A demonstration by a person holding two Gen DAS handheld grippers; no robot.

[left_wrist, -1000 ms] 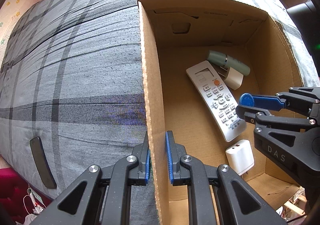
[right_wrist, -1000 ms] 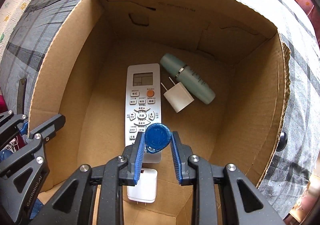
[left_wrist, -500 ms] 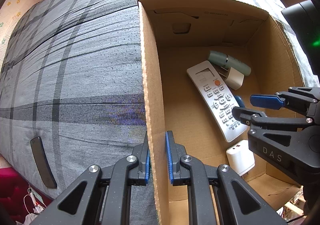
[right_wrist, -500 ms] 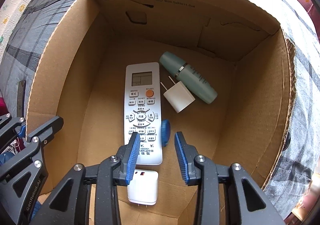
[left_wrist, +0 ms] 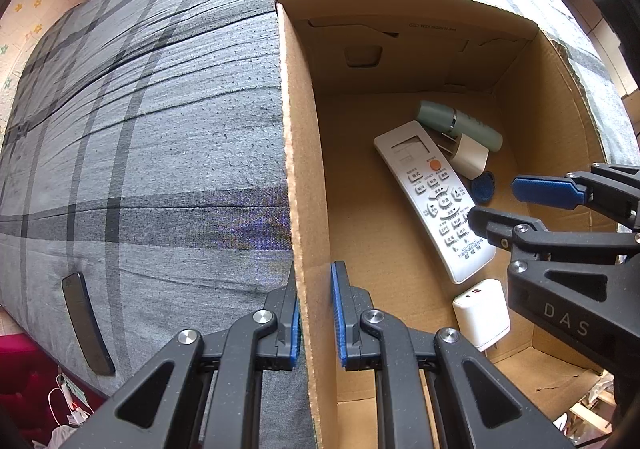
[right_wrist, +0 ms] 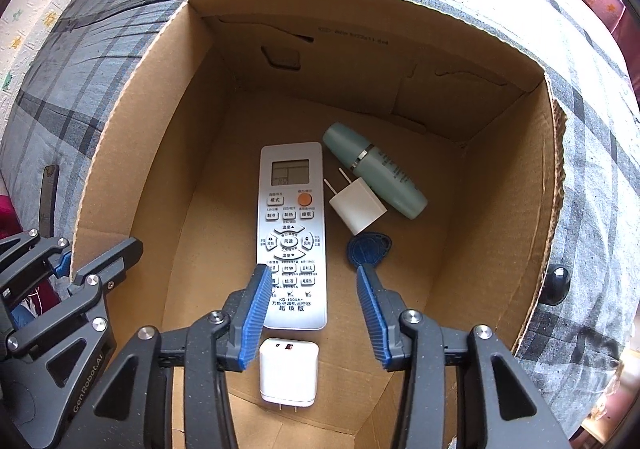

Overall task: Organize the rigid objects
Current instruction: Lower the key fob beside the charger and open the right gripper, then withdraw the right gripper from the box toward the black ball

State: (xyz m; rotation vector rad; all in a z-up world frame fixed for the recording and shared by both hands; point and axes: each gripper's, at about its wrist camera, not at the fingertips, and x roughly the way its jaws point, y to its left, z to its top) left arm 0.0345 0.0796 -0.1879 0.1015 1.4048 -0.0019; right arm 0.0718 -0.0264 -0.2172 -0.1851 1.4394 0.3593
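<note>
An open cardboard box (left_wrist: 304,169) stands on the bed. My left gripper (left_wrist: 316,313) is shut on its left wall. On the box floor (right_wrist: 200,249) lie a white remote (right_wrist: 291,209), a teal bottle (right_wrist: 376,169), a small white plug (right_wrist: 358,209), a white charger (right_wrist: 289,373) and a blue key fob (right_wrist: 368,249). The fob rests flat between the remote and the right wall, just below the small plug. My right gripper (right_wrist: 312,269) hangs above the box floor, its jaws opening with nothing between them. The left wrist view shows it (left_wrist: 494,201) beside the fob (left_wrist: 483,187).
A grey plaid bedspread (left_wrist: 160,129) surrounds the box. A dark flat phone-like object (left_wrist: 86,325) lies on it near the left edge. A dark round knob (right_wrist: 558,283) shows outside the box's right wall. Red fabric and cables lie below the bed's edge.
My right gripper let go of the blue key fob, which dropped to the box floor beside the remote. Its jaws have spread wider. The left gripper has stayed on the wall.
</note>
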